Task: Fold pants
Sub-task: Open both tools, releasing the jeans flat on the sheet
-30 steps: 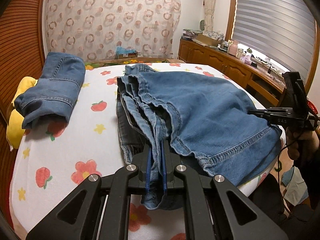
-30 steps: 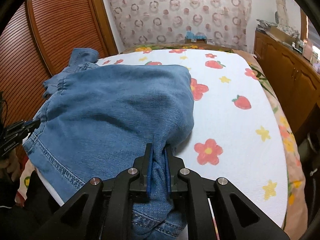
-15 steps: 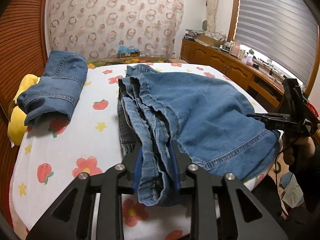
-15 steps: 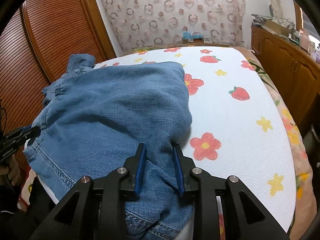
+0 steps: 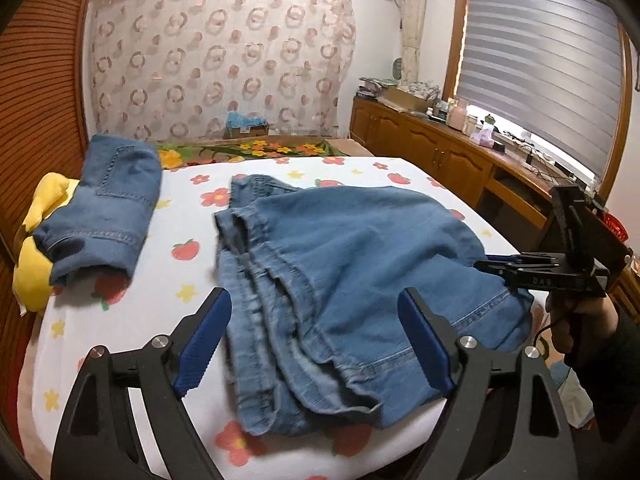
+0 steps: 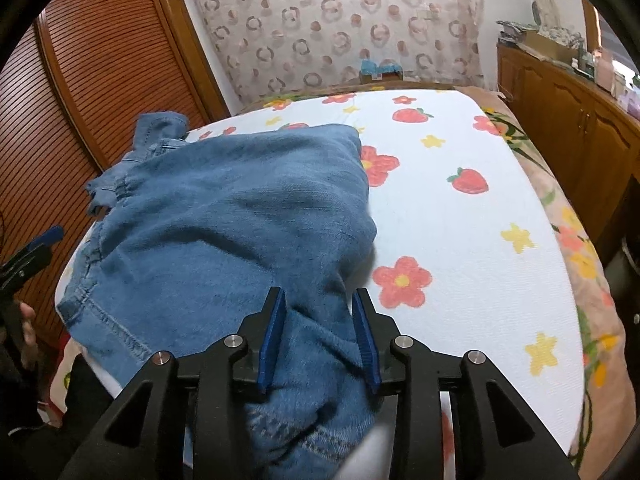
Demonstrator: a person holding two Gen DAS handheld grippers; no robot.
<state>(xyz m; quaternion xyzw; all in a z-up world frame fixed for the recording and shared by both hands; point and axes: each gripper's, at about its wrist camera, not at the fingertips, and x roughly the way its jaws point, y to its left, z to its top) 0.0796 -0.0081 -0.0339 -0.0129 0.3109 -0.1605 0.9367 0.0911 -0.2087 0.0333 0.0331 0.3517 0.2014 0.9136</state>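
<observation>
Release confirmed: my left tool (image 5: 316, 344) has spread wide off the pants (image 5: 344, 276); my right tool (image 6: 318, 336) has half opened, denim slack between. Fold laid on bed (image 6: 460, 216).

Folded pants (image 5: 360, 280) lie on the near half of the bed (image 5: 132, 320), their near edge hanging over its front side. The left gripper (image 5: 316, 344) stands spread before them, one finger either side of the near hem. The right gripper (image 6: 320, 332) straddles the cloth at the pants' right corner. A second folded pair (image 5: 108, 208) rests at the bed's far left, atop a cushion (image 5: 36, 248). Cabinets (image 5: 440, 156) line the right wall.
</observation>
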